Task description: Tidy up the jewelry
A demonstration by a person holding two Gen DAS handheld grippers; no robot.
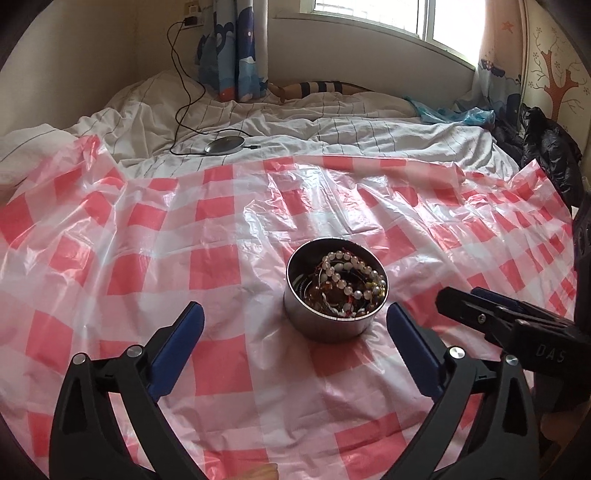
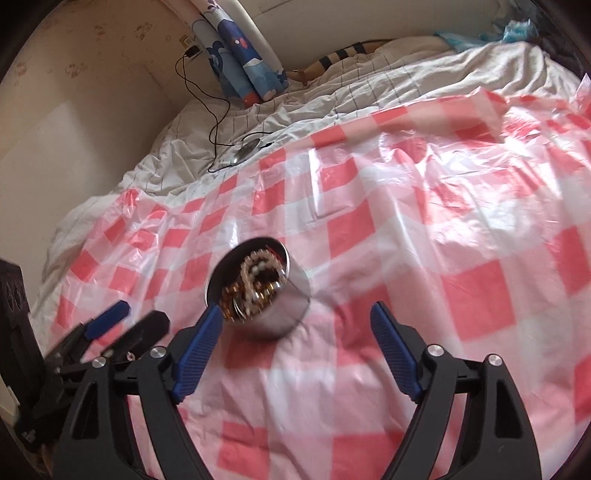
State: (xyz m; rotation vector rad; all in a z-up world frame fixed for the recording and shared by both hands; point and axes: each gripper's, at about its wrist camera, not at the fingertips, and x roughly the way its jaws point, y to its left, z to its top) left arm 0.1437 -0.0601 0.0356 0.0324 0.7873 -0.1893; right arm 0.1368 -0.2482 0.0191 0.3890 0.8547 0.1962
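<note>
A crinkled red-and-white checked plastic sheet [image 1: 221, 229] covers the bed, open on all sides of the round metal tin [image 1: 334, 321] of beaded jewelry [image 1: 347, 284], as the left gripper [image 1: 295, 315] and right gripper [image 2: 297, 315] gape empty; only the left view shows the window [image 1: 388, 18].

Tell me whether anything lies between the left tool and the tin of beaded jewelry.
Nothing visible does. The left tool is open, and the round metal tin of beaded bracelets sits just ahead of it on the pink checked plastic sheet. The right tool is off to its right side, not in the path.
</note>
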